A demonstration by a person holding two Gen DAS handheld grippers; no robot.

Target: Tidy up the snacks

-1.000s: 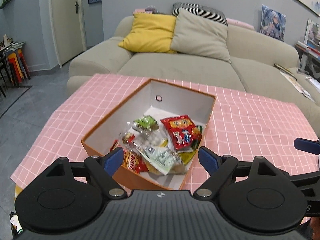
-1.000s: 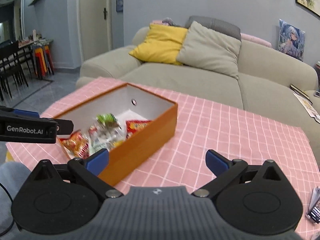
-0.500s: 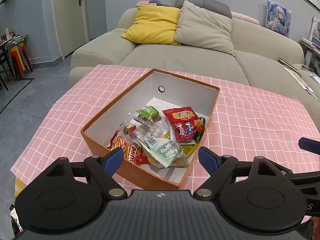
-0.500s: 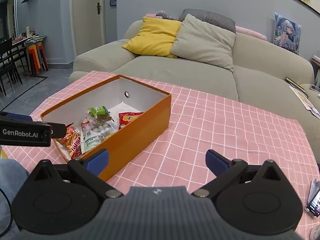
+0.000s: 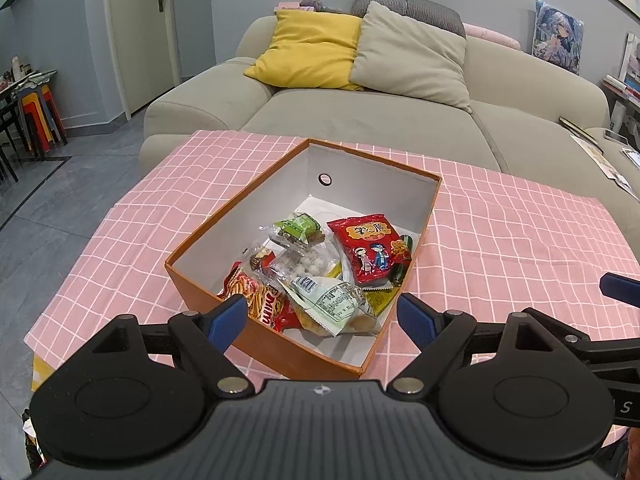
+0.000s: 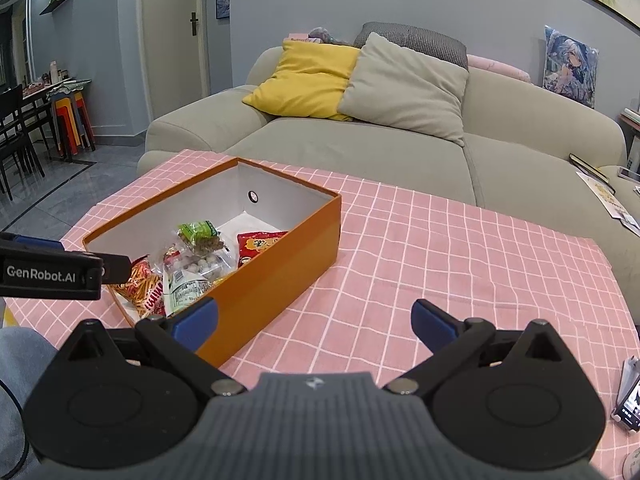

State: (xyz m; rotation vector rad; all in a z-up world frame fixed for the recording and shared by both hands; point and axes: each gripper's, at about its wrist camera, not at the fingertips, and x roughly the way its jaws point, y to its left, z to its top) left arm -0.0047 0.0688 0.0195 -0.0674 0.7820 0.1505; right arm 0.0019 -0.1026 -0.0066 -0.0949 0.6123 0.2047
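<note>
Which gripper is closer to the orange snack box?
Left. The left gripper hangs open right over the orange box's near end; the right gripper is off beside it, over the pink cloth.

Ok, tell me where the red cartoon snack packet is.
In the left wrist view, the red cartoon snack packet lies inside the orange box, against its right wall, right of the green-labelled packet.

Orange box point(image 5: 280, 354) w/ white inside, pink-white checked cloth point(image 5: 500, 240), yellow cushion point(image 5: 308, 46).

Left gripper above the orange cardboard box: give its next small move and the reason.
Probably lower the left gripper onto the white-and-green snack packet atop the pile. Its jaws stand open and empty above the orange cardboard box, and that packet lies nearest, uncovered.
</note>
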